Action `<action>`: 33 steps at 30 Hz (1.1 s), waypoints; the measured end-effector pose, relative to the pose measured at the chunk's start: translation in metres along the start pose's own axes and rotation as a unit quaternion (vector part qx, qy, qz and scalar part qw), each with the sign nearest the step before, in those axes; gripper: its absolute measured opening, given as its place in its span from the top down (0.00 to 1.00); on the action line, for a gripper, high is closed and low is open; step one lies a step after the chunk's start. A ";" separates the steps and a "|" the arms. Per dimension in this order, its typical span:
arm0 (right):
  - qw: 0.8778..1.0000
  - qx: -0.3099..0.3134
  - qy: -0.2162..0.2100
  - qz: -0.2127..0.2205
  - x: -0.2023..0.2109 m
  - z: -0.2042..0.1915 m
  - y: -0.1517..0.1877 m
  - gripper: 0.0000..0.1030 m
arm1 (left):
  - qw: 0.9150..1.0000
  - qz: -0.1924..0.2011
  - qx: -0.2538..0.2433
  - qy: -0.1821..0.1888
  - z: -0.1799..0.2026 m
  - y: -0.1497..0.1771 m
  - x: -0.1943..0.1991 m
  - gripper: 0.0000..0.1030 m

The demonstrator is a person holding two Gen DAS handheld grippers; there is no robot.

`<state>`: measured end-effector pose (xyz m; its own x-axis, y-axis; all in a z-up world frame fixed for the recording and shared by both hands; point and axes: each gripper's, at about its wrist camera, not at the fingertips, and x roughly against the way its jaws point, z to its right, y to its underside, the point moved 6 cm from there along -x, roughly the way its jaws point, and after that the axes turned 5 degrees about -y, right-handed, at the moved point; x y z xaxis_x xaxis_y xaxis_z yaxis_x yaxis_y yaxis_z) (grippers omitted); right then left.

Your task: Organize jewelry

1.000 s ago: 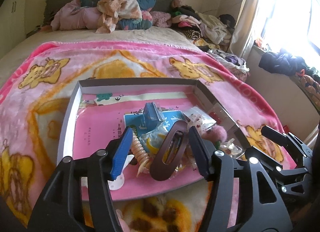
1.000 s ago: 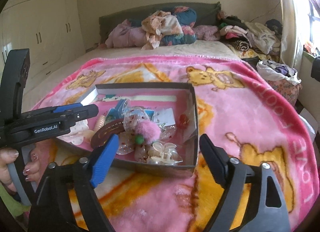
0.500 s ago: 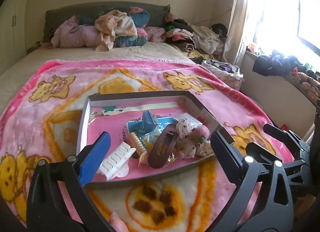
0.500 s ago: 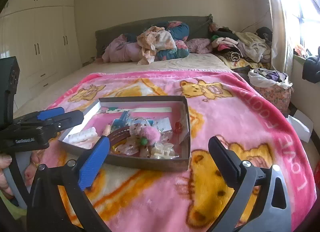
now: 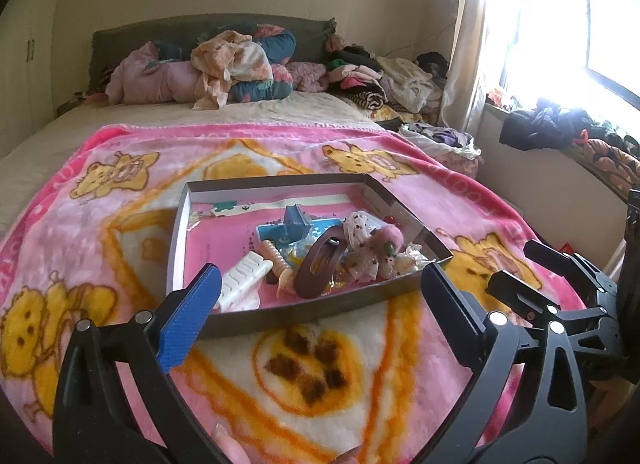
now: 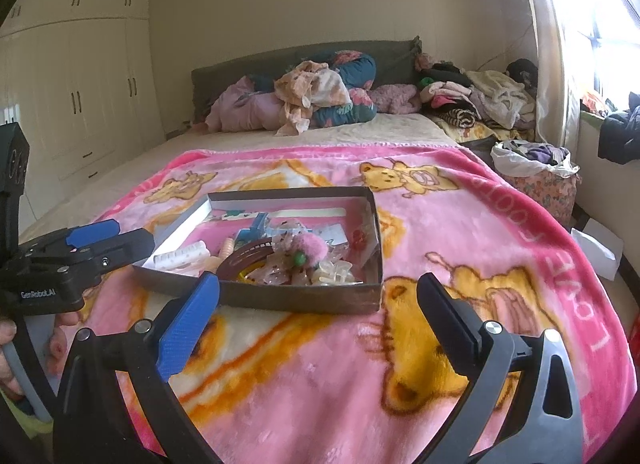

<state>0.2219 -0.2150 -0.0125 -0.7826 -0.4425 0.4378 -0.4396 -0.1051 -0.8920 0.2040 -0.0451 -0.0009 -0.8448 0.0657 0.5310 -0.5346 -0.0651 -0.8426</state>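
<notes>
Box (image 5: 320, 306), shallow and open-topped, sits on the pink bear-print blanket (image 5: 100, 232) on the bed, holding a brown oval hair clip (image 5: 320, 264), a white comb clip (image 5: 244, 276) at its near left, a pink pompom (image 5: 386, 238) and what looks like a coiled hair tie (image 5: 276, 260), though that one is small and blurred. Left gripper (image 5: 316, 322) hangs just near of the box, fingers wide apart and gripping nothing. Right gripper (image 6: 320, 322) likewise sits near of the box, fingers spread and empty.
</notes>
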 end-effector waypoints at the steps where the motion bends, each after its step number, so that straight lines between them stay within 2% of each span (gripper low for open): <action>1: 1.000 -0.001 0.000 0.002 0.001 -0.001 0.001 0.06 | 1.000 0.003 0.000 -0.001 0.000 0.001 0.002 0.11; 10: 1.000 -0.008 0.001 0.014 0.012 -0.008 0.017 0.06 | 1.000 0.015 -0.002 -0.006 -0.004 0.018 0.015 0.11; 18: 1.000 -0.016 -0.002 0.023 0.015 -0.017 0.032 0.06 | 1.000 0.014 0.007 -0.024 -0.013 0.035 0.021 0.11; 33: 0.999 0.005 0.024 0.048 0.023 -0.026 0.054 0.06 | 0.998 0.021 0.006 -0.054 -0.024 0.055 0.024 0.11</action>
<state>0.1687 -0.2083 -0.0480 -0.8408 -0.4083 0.3555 -0.3580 -0.0733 -0.9308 0.1546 -0.0230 -0.0367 -0.8636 -0.0453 0.5021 -0.4981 -0.0766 -0.8637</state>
